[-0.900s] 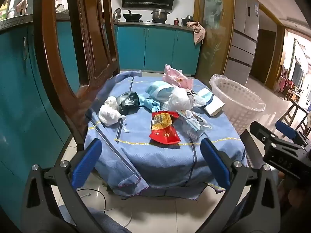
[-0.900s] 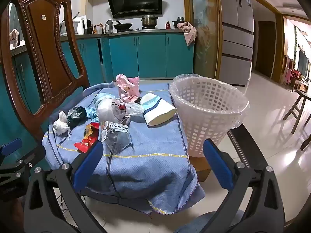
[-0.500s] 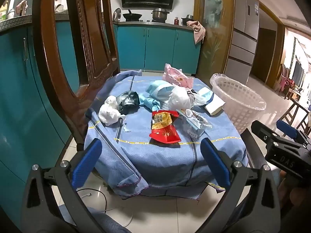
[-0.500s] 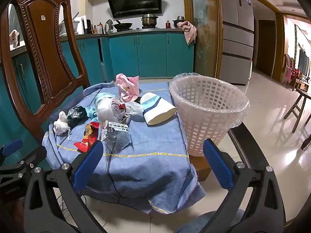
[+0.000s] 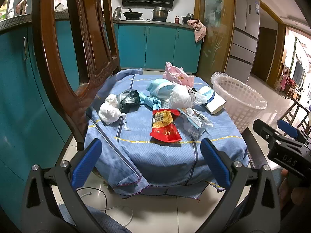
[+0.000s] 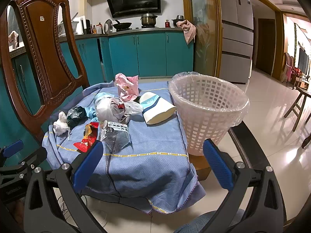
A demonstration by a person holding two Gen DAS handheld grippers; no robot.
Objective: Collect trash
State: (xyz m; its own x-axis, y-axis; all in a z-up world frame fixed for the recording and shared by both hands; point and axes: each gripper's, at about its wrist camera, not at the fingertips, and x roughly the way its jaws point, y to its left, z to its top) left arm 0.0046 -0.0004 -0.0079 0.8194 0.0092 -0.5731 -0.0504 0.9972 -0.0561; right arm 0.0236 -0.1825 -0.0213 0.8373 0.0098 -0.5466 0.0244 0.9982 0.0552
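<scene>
1. Kitchen w/ teal cabinets; blue cloth [image 6: 140, 165] over a low surface, wooden chair [image 6: 44, 58] behind.
2. Lined white basket [image 6: 206, 112] sits at the cloth's edge, prob. for short drops.
3. Trash beside basket: cup [image 6: 157, 110] nearest, red wrapper [image 5: 165, 128] farther, tissue [image 5: 109, 110] farthest.
4. Left gripper [image 5: 149, 161] & right gripper [image 6: 151, 163]: both spread wide, empty, hovering short of the cloth.

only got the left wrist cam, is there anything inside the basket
observer: In the right wrist view, the part of the white basket interior that shows holds only its clear liner.
operator: whats it standing on
observer: A bare wooden ledge, just past the edge of the blue cloth.
operator: right fingers clear
observer: Yes. The right gripper is wide open, with nothing between its fingers.
</scene>
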